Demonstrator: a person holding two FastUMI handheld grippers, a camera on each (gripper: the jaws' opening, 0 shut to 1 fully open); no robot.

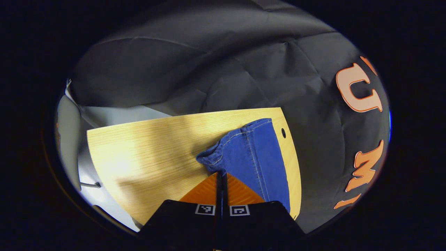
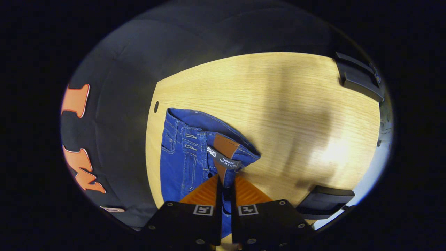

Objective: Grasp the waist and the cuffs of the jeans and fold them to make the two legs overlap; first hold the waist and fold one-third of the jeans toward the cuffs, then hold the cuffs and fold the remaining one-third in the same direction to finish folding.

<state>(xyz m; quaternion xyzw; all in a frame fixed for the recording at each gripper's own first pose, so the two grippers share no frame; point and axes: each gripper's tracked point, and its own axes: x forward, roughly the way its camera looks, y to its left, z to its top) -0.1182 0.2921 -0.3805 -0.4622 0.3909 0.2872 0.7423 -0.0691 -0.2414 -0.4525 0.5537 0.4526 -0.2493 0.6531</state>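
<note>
Between the pinched fingers of the left gripper (image 1: 221,174) sits a cuff end of the blue jeans (image 1: 256,157) — clamped tight. Right gripper (image 2: 225,179) is likewise closed on the waist (image 2: 223,153), by the leather patch — denim trailing along the wooden table's (image 2: 278,104) edge.

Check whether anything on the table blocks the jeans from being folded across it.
Nothing visible does. Both grippers are shut on the jeans: the left gripper on the cuff end, the right gripper at the waist. The table beside the jeans is bare wood.
</note>
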